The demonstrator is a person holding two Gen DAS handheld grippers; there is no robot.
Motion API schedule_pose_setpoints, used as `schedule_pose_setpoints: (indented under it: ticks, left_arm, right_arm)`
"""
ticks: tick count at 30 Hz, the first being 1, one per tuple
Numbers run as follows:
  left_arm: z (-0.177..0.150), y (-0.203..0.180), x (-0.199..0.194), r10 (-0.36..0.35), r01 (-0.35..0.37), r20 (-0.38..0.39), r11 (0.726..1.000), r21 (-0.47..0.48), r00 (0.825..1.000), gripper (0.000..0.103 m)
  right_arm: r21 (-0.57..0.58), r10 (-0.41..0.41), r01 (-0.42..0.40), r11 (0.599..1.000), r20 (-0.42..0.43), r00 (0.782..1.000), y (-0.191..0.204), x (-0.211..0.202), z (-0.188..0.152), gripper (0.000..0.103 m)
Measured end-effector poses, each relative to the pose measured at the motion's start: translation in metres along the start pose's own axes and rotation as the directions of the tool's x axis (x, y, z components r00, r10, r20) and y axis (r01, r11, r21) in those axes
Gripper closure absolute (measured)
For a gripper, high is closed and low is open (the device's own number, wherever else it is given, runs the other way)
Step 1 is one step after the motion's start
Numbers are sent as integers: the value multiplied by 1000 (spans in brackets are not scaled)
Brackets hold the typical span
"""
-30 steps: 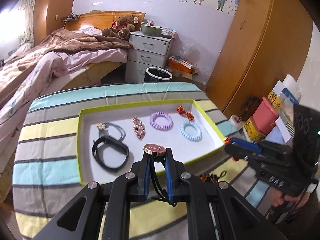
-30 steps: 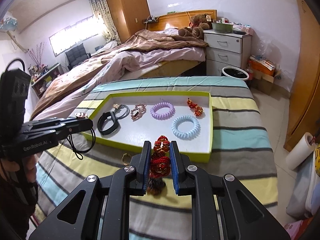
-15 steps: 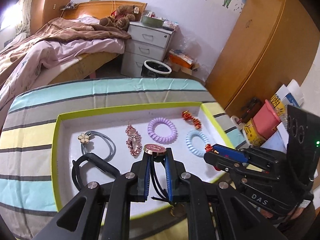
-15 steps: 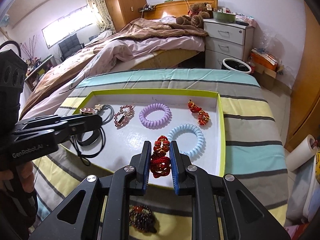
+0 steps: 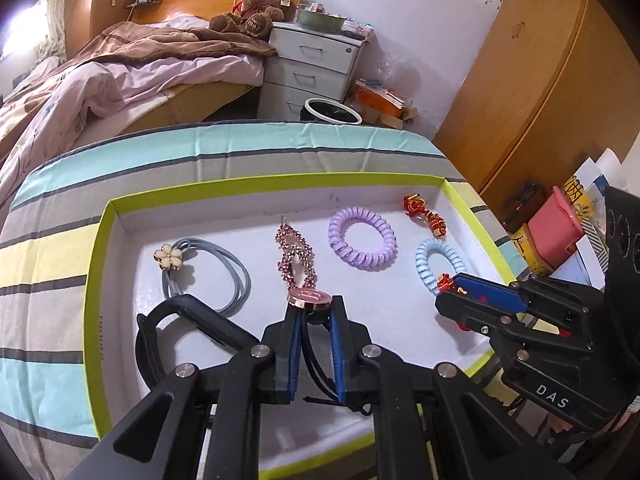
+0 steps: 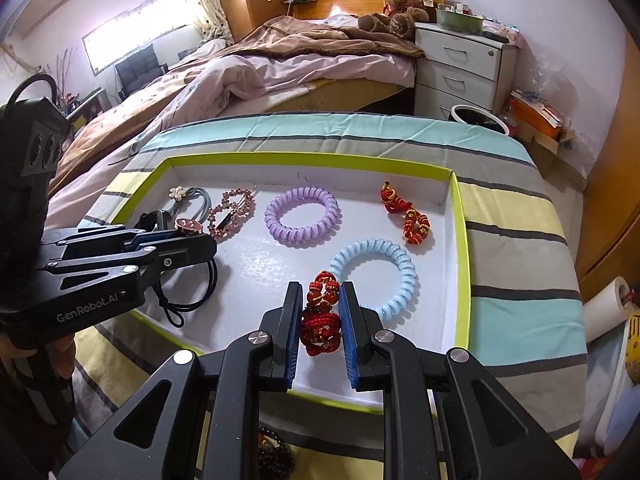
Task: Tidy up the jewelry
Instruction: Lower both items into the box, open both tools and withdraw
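A white tray with a lime rim (image 5: 96, 264) (image 6: 460, 216) lies on the striped cloth. My left gripper (image 5: 314, 312) is shut on a black hair tie with a pink round charm (image 5: 309, 297), held over the tray's near middle; it shows in the right wrist view (image 6: 188, 226). My right gripper (image 6: 320, 300) is shut on a red knotted bracelet (image 6: 322, 320), held over the tray's near right part beside the blue coil tie (image 6: 396, 268). In the tray lie a purple coil tie (image 5: 362, 238), a pink rhinestone clip (image 5: 296, 252), a flower hair tie (image 5: 172, 258), a red ornament (image 5: 424, 216) and a black band (image 5: 148, 344).
A dark bead bracelet (image 6: 276, 456) lies on the cloth in front of the tray. A bed (image 6: 260, 68), a white drawer unit (image 6: 460, 68), a bin (image 5: 332, 112) and a wooden wardrobe (image 5: 540, 80) stand beyond the table. Boxes and a pink container (image 5: 556, 224) are at right.
Both grippers have moved forward over the tray with their items still held. The view has drawn closer to the tray's contents.
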State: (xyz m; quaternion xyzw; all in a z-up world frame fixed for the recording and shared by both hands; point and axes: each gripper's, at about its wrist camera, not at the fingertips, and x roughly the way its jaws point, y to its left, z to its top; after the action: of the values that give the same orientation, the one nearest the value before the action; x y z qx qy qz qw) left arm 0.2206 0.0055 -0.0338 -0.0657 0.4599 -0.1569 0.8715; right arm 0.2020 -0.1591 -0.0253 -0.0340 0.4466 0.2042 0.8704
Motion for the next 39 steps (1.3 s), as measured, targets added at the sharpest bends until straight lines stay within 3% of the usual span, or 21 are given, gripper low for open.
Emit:
schedule_pose_setpoints:
  ticks: [17,19,24,26,35,39]
  left_arm:
    - [-1,1,-2,24,-24,-3,1000,3,1000,89]
    - [-1,-1,-3,33,-33,2,999,10,999,86]
    - [1,-4,-8,34,-34,16,999,14,999,65]
    - [1,-4,-10,39,-39,16,999,11,999,65]
    - [-3,-13,-29,62,-64,44,997,31,997,63]
    - [-6,-17,-42,58,-59,61,998,27,997,58]
  right_arm:
    - [-18,-26,26,999,3,1000,3,0,1,84]
    - [-20,-29,29,999,3,1000,3,0,1,83]
    - [-9,-30,30,1000,2,1000,-1,-1,0,77]
    - [-8,-35,35,999,6,999,-1,-2,0,66]
    - [-1,-42,42,999,30,999,-2,-15,0,65]
    - [6,-41,41,999,48,998,1,-24,-2,65]
